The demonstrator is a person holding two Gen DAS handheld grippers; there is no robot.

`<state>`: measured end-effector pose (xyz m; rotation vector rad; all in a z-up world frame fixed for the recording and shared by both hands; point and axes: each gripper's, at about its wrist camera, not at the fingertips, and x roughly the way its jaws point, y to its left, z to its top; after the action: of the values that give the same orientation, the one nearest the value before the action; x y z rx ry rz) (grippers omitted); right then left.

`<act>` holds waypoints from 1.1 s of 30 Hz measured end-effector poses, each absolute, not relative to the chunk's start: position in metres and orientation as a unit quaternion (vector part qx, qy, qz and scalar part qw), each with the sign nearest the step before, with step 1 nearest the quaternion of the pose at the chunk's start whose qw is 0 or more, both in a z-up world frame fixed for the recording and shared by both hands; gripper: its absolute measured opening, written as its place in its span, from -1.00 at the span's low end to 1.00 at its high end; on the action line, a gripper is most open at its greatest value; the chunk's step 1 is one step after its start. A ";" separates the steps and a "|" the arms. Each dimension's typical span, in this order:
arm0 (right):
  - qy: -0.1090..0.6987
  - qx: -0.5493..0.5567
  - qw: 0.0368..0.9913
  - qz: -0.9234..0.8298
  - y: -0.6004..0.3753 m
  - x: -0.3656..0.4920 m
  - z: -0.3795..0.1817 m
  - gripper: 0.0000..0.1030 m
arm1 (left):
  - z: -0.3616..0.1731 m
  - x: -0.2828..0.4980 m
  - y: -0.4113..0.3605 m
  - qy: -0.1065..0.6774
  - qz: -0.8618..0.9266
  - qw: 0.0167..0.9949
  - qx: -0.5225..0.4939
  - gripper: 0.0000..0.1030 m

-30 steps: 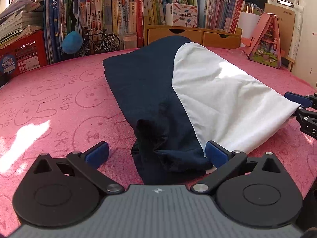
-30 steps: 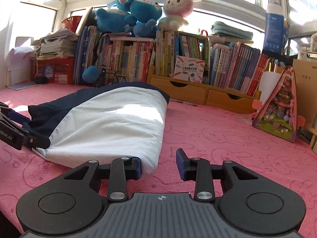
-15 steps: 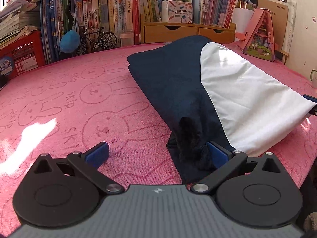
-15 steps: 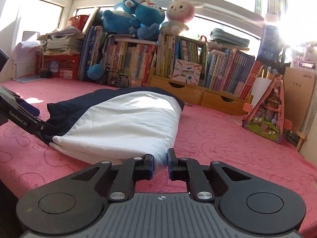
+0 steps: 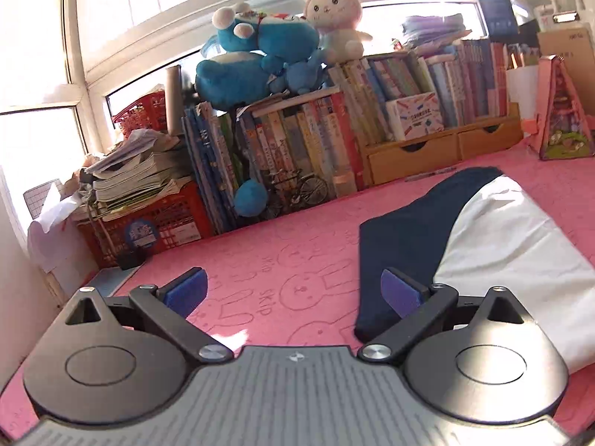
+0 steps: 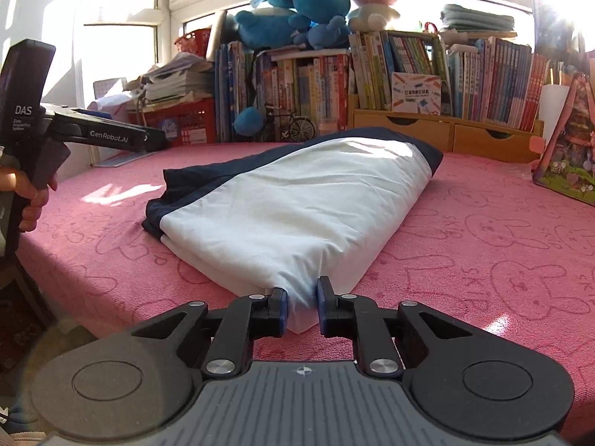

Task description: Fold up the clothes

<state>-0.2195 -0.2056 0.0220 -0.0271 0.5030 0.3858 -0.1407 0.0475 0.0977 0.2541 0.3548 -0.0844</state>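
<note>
Pink terry cloth printed with rabbits covers the table (image 6: 483, 230), and the folded navy-and-white garment (image 6: 297, 208) lies on it in front of the row of books (image 6: 409, 74). My right gripper (image 6: 302, 299) pinches the garment's nearest white corner; its jaws have just eased apart a little, yet the cloth sits squeezed between the pads. My left gripper (image 5: 293, 291) hangs above the cloth with its jaws wide and nothing between them, the garment's navy edge just beside its right finger.

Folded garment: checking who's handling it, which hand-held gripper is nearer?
Right. The right hand-held gripper pinches the folded garment at its near corner; the left hand-held gripper hangs open beside it.
</note>
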 end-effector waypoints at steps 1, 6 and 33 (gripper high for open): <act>0.248 -0.011 0.949 0.196 -0.208 -0.219 0.022 -0.58 | 0.097 -0.141 0.033 0.173 -0.084 0.975 0.114 1.00; 0.264 0.047 0.937 0.226 -0.252 -0.217 0.030 0.23 | 0.061 -0.126 -0.033 0.214 -0.182 0.951 0.131 1.00; 0.367 0.356 0.850 0.129 -0.315 0.068 0.003 -0.36 | 0.021 -0.117 -0.026 0.273 -0.206 0.935 0.093 1.00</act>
<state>0.0685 -0.3152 0.0027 0.7498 0.7726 0.2725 -0.1174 -0.0257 0.0207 0.1893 0.5584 -0.4206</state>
